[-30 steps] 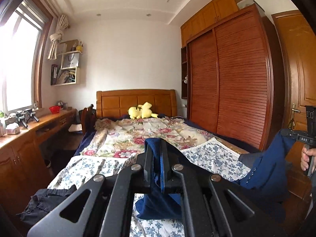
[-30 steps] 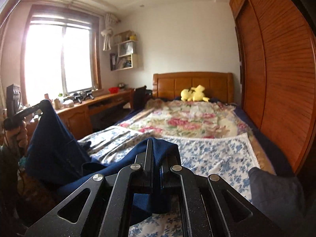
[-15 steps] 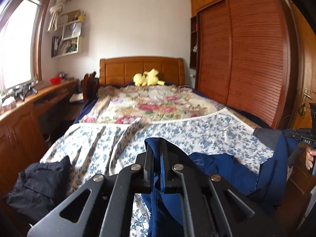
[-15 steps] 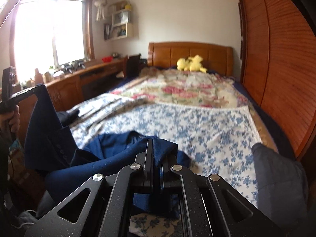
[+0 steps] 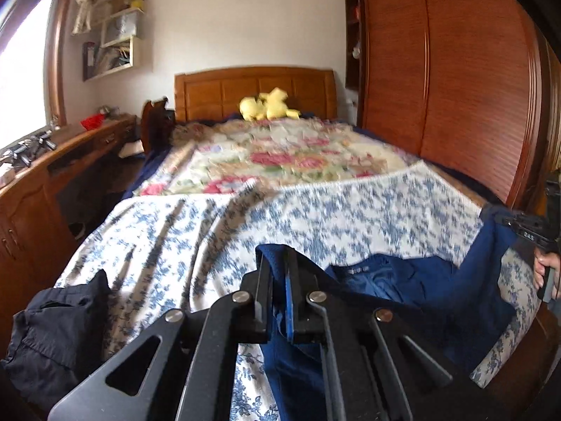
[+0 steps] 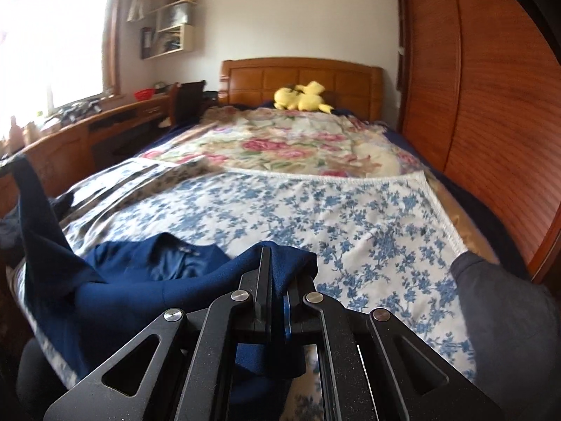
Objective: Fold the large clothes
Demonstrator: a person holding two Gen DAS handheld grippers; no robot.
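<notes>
A navy blue jacket (image 5: 413,287) hangs between my two grippers over the foot of the bed, its collar and lining sagging onto the blue-flowered sheet (image 5: 315,217). My left gripper (image 5: 278,280) is shut on one edge of the jacket. My right gripper (image 6: 277,273) is shut on the other edge; the jacket (image 6: 150,273) spreads to its left. The right gripper also shows at the right edge of the left wrist view (image 5: 536,235), the left one at the left edge of the right wrist view (image 6: 10,165).
A black garment (image 5: 52,329) lies at the bed's left foot corner, a grey garment (image 6: 501,301) at the right. A yellow plush toy (image 5: 266,107) sits by the headboard. A wooden wardrobe (image 5: 455,70) lines the right, a desk (image 5: 52,168) the left.
Both grippers have come down and forward toward the bed with the jacket. The jacket's middle now rests on the flowered sheet instead of hanging in the air.
</notes>
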